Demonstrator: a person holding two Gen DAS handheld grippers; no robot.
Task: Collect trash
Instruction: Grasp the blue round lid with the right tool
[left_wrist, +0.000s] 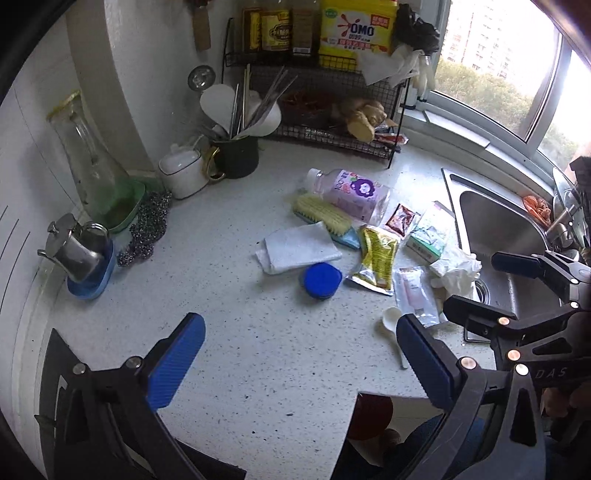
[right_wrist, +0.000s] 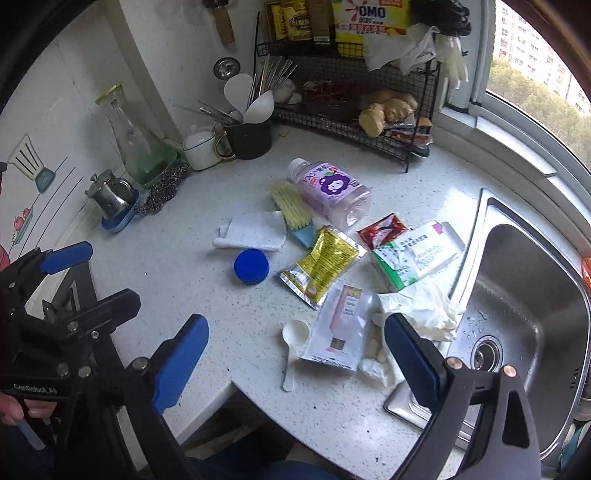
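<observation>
Trash lies on the white speckled counter (left_wrist: 240, 332): a purple-labelled plastic bottle (left_wrist: 351, 192) (right_wrist: 330, 192) on its side, a yellow sachet (left_wrist: 376, 256) (right_wrist: 319, 266), a red sachet (left_wrist: 400, 218) (right_wrist: 384, 229), a green-white packet (left_wrist: 428, 232) (right_wrist: 417, 254), a clear pouch (left_wrist: 413, 291) (right_wrist: 340, 325), a crumpled white glove (left_wrist: 458, 269) (right_wrist: 421, 310), a blue lid (left_wrist: 321, 280) (right_wrist: 252, 266) and a white spoon (left_wrist: 393, 325) (right_wrist: 293, 339). My left gripper (left_wrist: 301, 362) is open and empty above the counter's front. My right gripper (right_wrist: 295, 365) is open and empty, over the spoon and pouch.
A yellow brush (left_wrist: 325, 218) and white cloth (left_wrist: 299, 249) lie by the trash. The steel sink (right_wrist: 524, 295) is at the right. A wire rack (left_wrist: 332, 99), utensil cup (left_wrist: 236, 155), glass carafe (left_wrist: 88, 162), steel pot (left_wrist: 77, 247) and scourers (left_wrist: 147, 229) line the back and left.
</observation>
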